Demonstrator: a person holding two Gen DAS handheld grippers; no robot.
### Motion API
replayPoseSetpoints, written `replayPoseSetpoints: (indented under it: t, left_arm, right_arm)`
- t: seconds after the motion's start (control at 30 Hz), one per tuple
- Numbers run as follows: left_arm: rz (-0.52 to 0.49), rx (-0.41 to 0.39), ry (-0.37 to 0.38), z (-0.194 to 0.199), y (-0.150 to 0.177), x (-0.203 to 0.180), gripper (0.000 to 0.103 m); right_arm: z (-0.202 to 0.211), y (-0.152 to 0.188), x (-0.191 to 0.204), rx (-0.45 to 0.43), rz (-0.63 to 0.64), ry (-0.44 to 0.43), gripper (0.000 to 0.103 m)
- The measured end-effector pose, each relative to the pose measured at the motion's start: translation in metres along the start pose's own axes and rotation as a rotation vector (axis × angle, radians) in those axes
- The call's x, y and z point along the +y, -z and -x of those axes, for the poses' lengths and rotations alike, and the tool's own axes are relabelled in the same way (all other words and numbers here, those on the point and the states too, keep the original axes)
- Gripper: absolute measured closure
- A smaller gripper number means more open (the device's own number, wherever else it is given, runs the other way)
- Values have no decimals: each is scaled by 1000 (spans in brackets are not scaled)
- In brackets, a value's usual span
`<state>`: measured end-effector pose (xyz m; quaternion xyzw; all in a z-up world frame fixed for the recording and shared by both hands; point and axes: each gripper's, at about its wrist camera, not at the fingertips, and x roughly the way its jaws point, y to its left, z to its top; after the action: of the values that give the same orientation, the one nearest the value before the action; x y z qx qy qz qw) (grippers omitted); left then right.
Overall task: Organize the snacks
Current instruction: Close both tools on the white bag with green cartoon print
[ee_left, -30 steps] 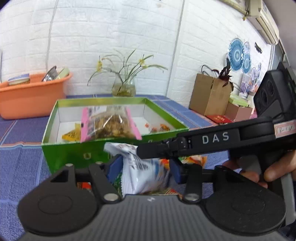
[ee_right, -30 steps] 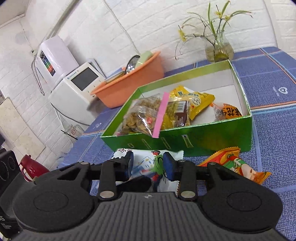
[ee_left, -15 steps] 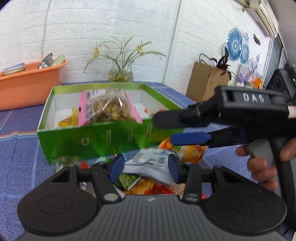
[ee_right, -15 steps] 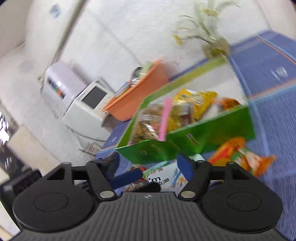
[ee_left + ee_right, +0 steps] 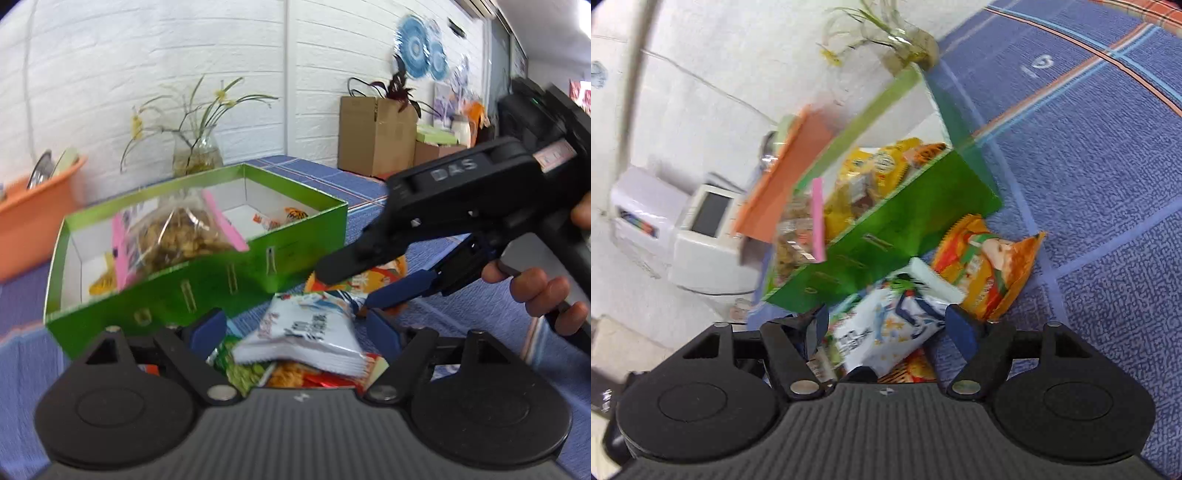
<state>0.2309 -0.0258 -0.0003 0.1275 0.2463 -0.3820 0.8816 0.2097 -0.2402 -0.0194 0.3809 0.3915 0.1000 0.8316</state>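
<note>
White packet (image 5: pixel 303 332) now lies loose on the pile before the green box (image 5: pixel 207 284), both the left claw (image 5: pixel 295 328) and right claw (image 5: pixel 886 325) having just opened off it, so boxing remains.

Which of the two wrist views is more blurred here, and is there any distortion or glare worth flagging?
Right wrist view: heavily smeared and tilted, with the green box and orange basin streaked; only the gripper body stays crisp. Left wrist view: milder blur, softest on the white snack bag; fisheye curvature bends the brick wall; the ceiling is washed out bright at top right.
</note>
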Motion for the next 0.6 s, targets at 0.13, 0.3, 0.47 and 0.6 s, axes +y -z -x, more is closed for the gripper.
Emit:
replayPoseSetpoints:
  t: [0.13, 0.3, 0.47, 0.6]
  left_arm:
    - [4, 97, 81, -23, -6, 9, 24]
    - [96, 103, 111, -29, 0, 11, 32]
    - [83, 68, -2, -13, 6, -4, 43]
    - [93, 43, -20, 1, 7, -9, 45]
  right_arm:
    - [-14, -6, 8, 6, 2, 63, 0]
    - [-38, -11, 26, 86, 155, 84, 0]
    - [-34, -7, 27, 53, 249, 56, 21]
    - [-24, 1, 29, 22, 273, 22, 25]
